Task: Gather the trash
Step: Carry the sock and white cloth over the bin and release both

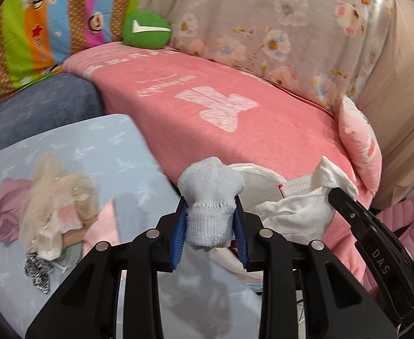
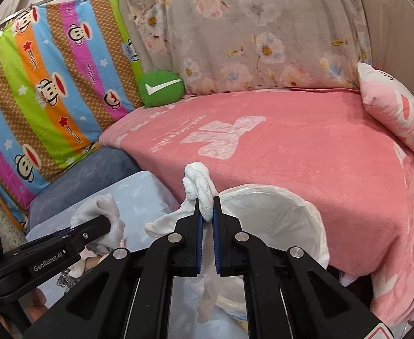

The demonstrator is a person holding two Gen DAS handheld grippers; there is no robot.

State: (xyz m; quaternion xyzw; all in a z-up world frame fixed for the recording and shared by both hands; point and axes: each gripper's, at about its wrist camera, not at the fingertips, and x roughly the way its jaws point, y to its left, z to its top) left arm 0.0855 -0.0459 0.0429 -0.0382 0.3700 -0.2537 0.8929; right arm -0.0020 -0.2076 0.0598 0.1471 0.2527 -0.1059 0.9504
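Observation:
My left gripper (image 1: 210, 220) is shut on a light blue sock (image 1: 210, 197), held upright between its blue pads. My right gripper (image 2: 207, 214) is shut on a white sock (image 2: 199, 182) whose tail hangs down below the jaws. The right gripper hovers at the near rim of a white-lined bin (image 2: 277, 214), which stands against the pink bed. In the left wrist view the right gripper (image 1: 345, 200) shows at the right with the white sock (image 1: 300, 206), and the bin rim (image 1: 252, 169) peeks out behind the blue sock.
A pile of clothes (image 1: 48, 200) lies on a light blue cushion (image 1: 99, 147) at the left. A pink blanket (image 2: 305, 147) covers the bed, with a green round pillow (image 2: 161, 87) and a pink pillow (image 2: 396, 110) on it.

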